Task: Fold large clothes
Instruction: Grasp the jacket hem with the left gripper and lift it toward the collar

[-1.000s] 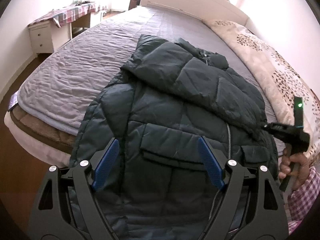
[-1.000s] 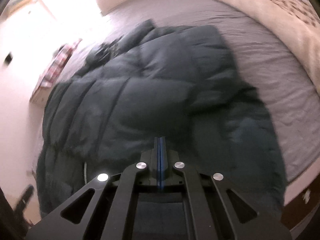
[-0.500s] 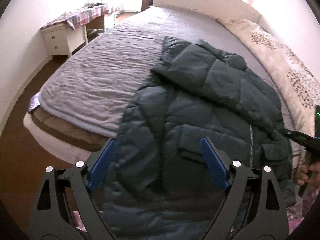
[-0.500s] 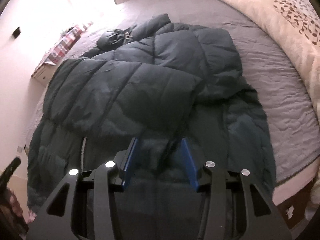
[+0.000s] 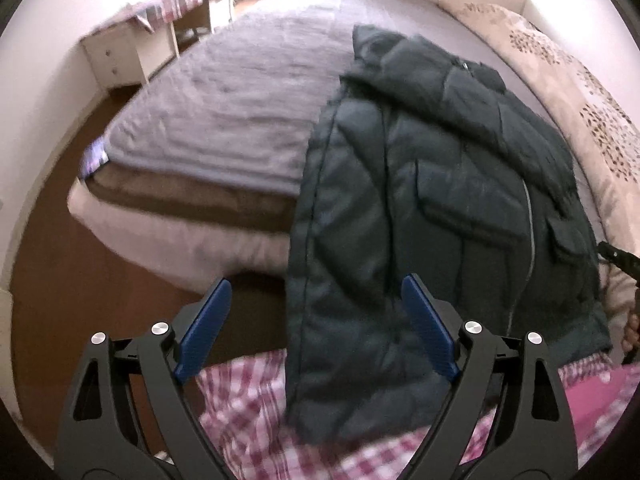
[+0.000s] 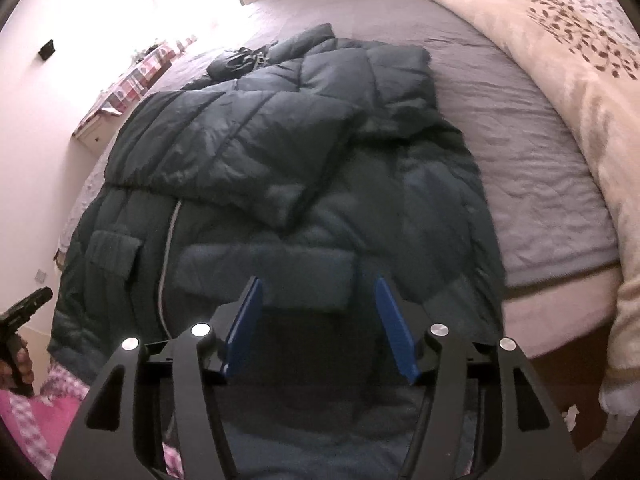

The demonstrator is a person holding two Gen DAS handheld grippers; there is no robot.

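A dark green quilted puffer jacket (image 5: pixel 440 184) lies front up on the bed, its hem hanging over the near edge. One sleeve (image 6: pixel 240 148) is folded across its chest. My left gripper (image 5: pixel 316 296) is open and empty, above the jacket's left hem edge. My right gripper (image 6: pixel 316 292) is open and empty, just above the lower right front of the jacket (image 6: pixel 320 200). Its black tip shows at the right edge of the left wrist view (image 5: pixel 620 260).
The bed has a grey quilted cover (image 5: pixel 240 100) and a cream leaf-print duvet (image 6: pixel 560 40) along the right side. A white desk with a checked cloth (image 5: pixel 160 28) stands left of the bed. Brown floor (image 5: pixel 80 280) lies in front. Pink checked clothing (image 5: pixel 260 400) is close below.
My right gripper has opened, let go of the sleeve and drawn back towards the hem. My left gripper has pulled back and swung left, staying open.
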